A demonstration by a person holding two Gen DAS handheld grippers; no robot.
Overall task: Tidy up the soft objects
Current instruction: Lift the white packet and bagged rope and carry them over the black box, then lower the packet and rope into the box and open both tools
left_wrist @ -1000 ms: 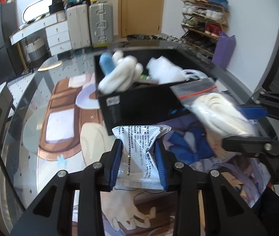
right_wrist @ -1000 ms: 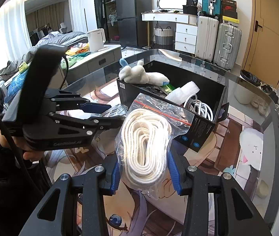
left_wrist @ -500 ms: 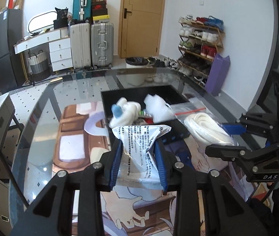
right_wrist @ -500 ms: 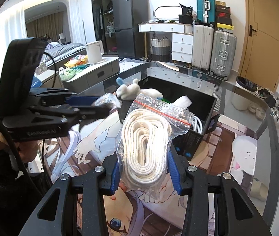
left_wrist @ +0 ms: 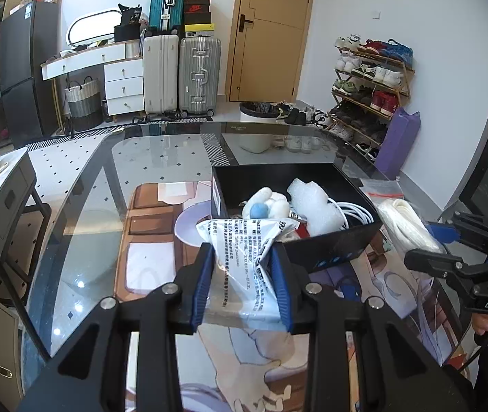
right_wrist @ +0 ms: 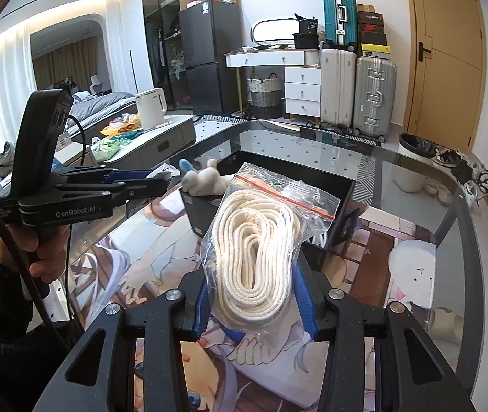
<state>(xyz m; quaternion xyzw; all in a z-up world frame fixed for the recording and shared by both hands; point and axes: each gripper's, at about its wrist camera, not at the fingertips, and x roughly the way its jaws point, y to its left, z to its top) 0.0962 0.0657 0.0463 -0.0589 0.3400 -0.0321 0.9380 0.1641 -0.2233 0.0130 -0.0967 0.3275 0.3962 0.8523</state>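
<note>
Now left gripper (left_wrist: 243, 283) pinches a printed pouch (left_wrist: 244, 257); right gripper (right_wrist: 253, 300) clamps the rope bag (right_wrist: 261, 240), lengthwise forward

Black box (left_wrist: 333, 250) top open but crowded with plush toy (left_wrist: 266, 206), foam (left_wrist: 316, 206), cable (left_wrist: 357, 213), glass table (left_wrist: 82, 226) left bare
</note>
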